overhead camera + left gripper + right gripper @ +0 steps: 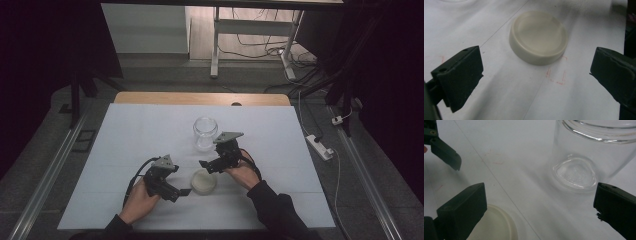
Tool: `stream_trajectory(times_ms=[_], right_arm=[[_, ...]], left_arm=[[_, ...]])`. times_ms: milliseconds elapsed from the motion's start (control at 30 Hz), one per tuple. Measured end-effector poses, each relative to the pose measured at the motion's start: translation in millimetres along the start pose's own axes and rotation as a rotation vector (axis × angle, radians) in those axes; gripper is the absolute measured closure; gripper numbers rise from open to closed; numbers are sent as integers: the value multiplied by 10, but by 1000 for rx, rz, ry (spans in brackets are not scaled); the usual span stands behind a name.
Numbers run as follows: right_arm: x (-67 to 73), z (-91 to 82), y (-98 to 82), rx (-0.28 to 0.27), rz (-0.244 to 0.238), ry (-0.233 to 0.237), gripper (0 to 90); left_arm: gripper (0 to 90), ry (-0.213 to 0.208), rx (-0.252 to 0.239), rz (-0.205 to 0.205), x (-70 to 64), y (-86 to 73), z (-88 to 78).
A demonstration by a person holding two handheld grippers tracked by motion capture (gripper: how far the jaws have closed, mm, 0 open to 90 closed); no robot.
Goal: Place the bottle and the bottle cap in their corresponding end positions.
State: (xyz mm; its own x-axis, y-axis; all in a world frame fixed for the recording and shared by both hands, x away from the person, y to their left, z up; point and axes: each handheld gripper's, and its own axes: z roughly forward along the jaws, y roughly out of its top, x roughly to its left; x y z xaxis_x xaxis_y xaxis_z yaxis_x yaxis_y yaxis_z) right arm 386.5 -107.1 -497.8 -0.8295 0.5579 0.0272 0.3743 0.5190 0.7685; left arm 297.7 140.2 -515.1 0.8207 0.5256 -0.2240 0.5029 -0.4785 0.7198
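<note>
While both hand-held grippers gape, cream lid (204, 181) between, glass jar (205, 132) beyond

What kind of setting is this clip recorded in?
Probably a lab or recording studio, not a home: a white-covered table ringed by dark curtains, loose cables and a power strip on the floor, and only a jar and lid set out.

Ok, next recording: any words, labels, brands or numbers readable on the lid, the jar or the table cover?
None can be read.
Round cream plastic lid: plain, no print.
Clear glass jar: no label or embossed text visible.
White table cover: faint red pen marks beside the lid, an outline rather than letters.
White power strip on the floor: too small to tell if it carries any marking.
</note>
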Motion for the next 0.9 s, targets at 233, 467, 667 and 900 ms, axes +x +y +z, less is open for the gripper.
stream_trajectory(times_ms=[233,467,667,900], right_arm=[[25,-125,-71,-28,-8,-8,0],[50,-247,-172,-28,-13,-12,0],[45,-343,-300,-22,-13,-35,0],[36,-460,-496,-1,1,-47,0]], left_arm=[[0,15,-3,-14,14,-69,-104],[0,32,-5,-31,15,-159,-213],[0,58,7,-41,12,-254,-298],[0,82,9,-57,27,-366,-400]])
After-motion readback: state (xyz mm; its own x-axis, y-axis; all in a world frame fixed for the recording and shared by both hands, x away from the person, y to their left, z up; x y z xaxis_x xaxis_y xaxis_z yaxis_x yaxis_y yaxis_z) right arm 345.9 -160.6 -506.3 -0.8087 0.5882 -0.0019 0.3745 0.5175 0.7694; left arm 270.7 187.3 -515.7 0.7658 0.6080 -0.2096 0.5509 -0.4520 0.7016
